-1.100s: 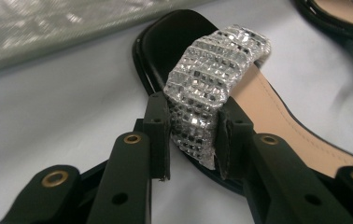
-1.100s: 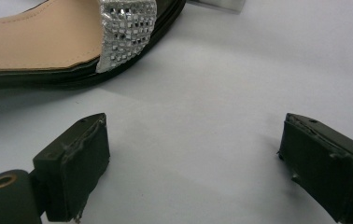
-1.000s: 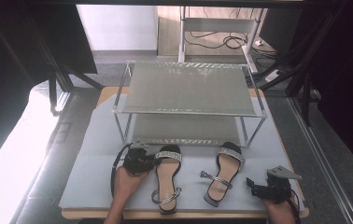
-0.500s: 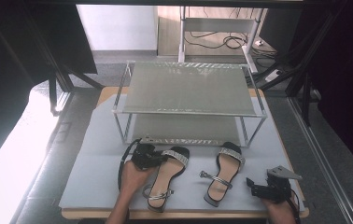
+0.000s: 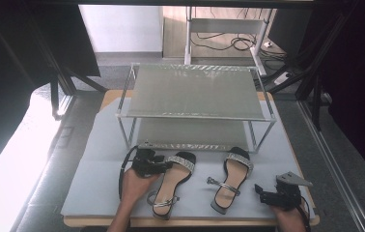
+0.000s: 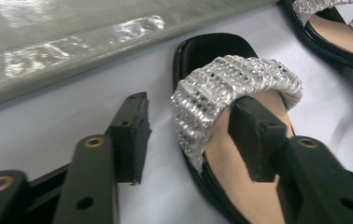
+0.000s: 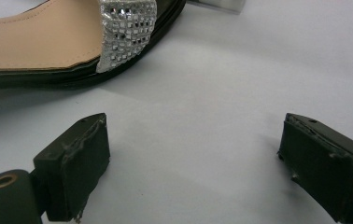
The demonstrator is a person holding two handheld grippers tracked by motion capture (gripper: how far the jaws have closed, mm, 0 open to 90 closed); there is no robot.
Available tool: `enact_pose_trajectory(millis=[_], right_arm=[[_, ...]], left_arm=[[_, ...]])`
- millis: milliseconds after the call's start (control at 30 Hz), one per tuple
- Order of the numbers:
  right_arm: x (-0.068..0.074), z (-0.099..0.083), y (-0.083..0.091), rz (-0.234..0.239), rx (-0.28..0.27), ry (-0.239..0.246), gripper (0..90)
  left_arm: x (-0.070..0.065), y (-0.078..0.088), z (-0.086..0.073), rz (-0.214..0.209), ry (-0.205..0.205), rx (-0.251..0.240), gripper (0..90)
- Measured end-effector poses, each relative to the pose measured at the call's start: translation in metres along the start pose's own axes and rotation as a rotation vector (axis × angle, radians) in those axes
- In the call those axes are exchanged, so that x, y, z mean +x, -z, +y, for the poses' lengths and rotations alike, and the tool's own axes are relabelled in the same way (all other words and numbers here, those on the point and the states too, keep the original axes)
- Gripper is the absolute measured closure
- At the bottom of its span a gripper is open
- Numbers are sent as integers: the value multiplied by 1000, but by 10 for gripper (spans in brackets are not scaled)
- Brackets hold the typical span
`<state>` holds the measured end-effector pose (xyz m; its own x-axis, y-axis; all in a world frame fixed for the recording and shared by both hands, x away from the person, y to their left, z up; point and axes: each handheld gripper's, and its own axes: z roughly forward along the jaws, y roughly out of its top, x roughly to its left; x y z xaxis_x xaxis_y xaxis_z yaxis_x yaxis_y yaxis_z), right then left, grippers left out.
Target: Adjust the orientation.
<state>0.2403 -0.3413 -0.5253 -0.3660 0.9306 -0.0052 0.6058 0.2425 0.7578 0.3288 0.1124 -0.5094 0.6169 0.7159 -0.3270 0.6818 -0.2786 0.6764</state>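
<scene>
The left flat sandal (image 5: 171, 180) has a black sole edge, a tan inside and a sparkly silver strap of tiny square stones over the toes. The right flat sandal (image 5: 231, 178) has the same black, tan and silver look. Both lie on a pale blue-grey table mat (image 5: 98, 159). The far two-level metal rack (image 5: 195, 92) has grey-green mesh shelves and shiny silver bars. The two hand-held grippers, left gripper (image 6: 186, 135) and right gripper (image 7: 193, 161), are black.

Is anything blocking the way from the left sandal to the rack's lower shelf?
Nothing visible does. The left sandal lies on the mat just in front of the lower shelf, whose front is open. The left gripper, jaws just opening, straddles its strap.
</scene>
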Motion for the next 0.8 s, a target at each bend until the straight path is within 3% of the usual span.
enact_pose_trajectory(millis=[200,300,567,800], right_arm=[[0,0,0,2,1,0,91],[0,0,0,2,1,0,91],[0,0,0,2,-1,0,92],[0,0,0,4,0,0,92]], left_arm=[[-5,-11,5,5,-3,19,622],[-5,-11,7,7,16,23,665],[3,-11,9,-42,85,39,722],[5,-8,15,-125,146,53,727]])
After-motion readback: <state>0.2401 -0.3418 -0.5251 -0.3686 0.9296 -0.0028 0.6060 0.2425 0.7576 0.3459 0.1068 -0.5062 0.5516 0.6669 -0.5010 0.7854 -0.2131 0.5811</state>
